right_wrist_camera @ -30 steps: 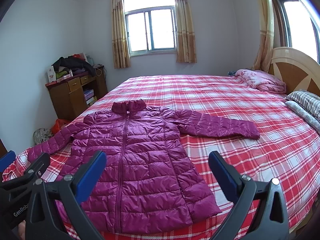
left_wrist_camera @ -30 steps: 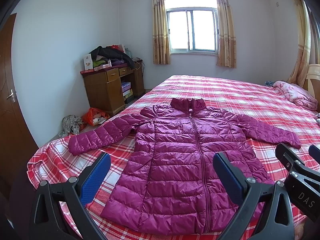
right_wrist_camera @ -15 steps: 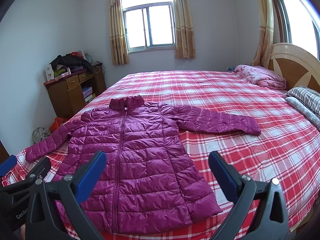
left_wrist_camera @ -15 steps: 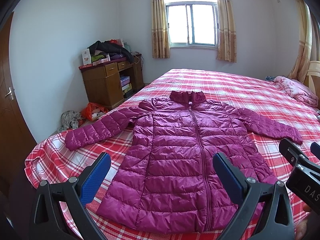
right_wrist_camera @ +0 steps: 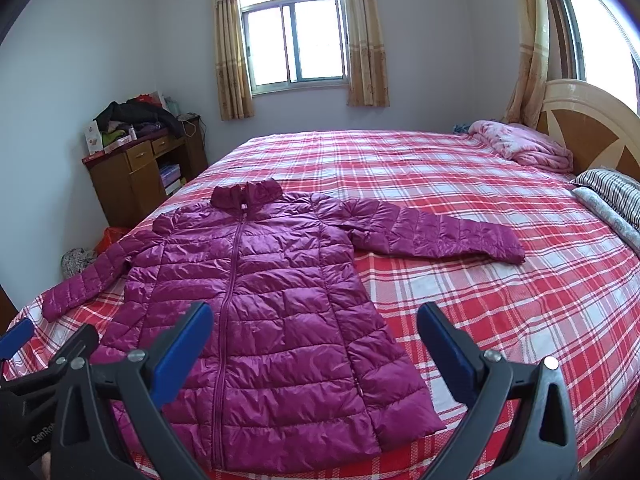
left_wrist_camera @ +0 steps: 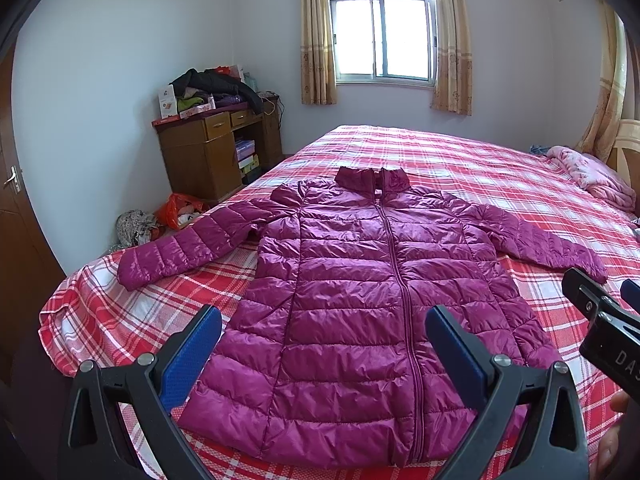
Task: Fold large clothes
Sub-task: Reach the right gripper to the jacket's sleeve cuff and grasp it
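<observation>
- The bed [left_wrist_camera: 460,168], in a red, white and grey plaid sheet, fills most of both views; its near corner at about 8 o'clock in the left wrist view droops out of sight
- The jacket [left_wrist_camera: 360,300], a magenta quilted puffer, lies flat and face up on the near part of the bed, zip closed along its front, stand-up collar toward 12 o'clock, hem toward 6 o'clock; its shell is glossy and puckered in horizontal bands
- Its sleeves spread wide: one reaches toward 9 o'clock near the bed's edge, the other toward 3 o'clock across the plaid
- The left gripper [left_wrist_camera: 322,346] hangs over the jacket's lower half with its blue-padded jaws spread wide, nothing between them; the black arms hide part of the hem
- The right gripper [right_wrist_camera: 314,336] is likewise released, jaws far apart above the hem on the 3 o'clock side, holding nothing
- A wooden desk [left_wrist_camera: 204,156] at 10 o'clock carries a heap of dark clothes and boxes too small to sort out
- A pink blanket [right_wrist_camera: 520,146] is bunched at 2 o'clock by the headboard
- At 4 o'clock in the left wrist view, a fingertip shows at the frame edge, mostly cut off
</observation>
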